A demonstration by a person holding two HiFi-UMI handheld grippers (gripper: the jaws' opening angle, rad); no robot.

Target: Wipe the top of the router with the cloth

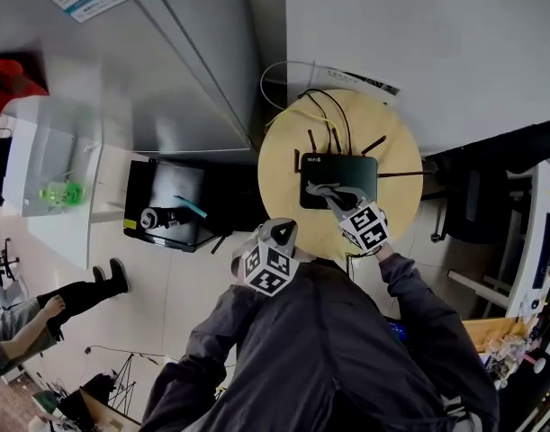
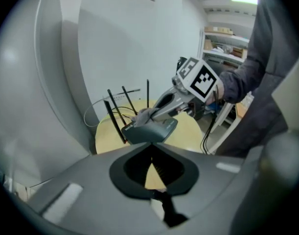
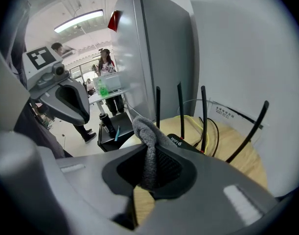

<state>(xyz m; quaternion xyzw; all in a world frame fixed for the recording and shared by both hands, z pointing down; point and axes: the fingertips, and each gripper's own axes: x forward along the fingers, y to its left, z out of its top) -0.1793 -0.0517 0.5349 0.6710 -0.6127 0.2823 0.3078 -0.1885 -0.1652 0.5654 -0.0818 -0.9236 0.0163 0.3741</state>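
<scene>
A black router [image 1: 339,180] with several upright antennas lies on a round wooden table [image 1: 284,151]. My right gripper [image 1: 324,190] is shut on a grey cloth [image 1: 320,189] that rests on the router's top, near its left side. In the right gripper view the cloth [image 3: 148,141] hangs bunched between the jaws of that gripper [image 3: 149,155], just above the router [image 3: 181,143]. My left gripper [image 1: 279,237] hovers at the table's front left edge, off the router. In its own view the left gripper [image 2: 150,148] has its jaws together with nothing held, facing the router [image 2: 151,129].
Yellow and black cables [image 1: 324,106] run off the back of the table to the white wall. A tall grey cabinet [image 1: 166,61] stands left. A black case [image 1: 166,205] lies on the floor beside the table. A person's legs [image 1: 76,295] show far left, dark furniture [image 1: 482,196] right.
</scene>
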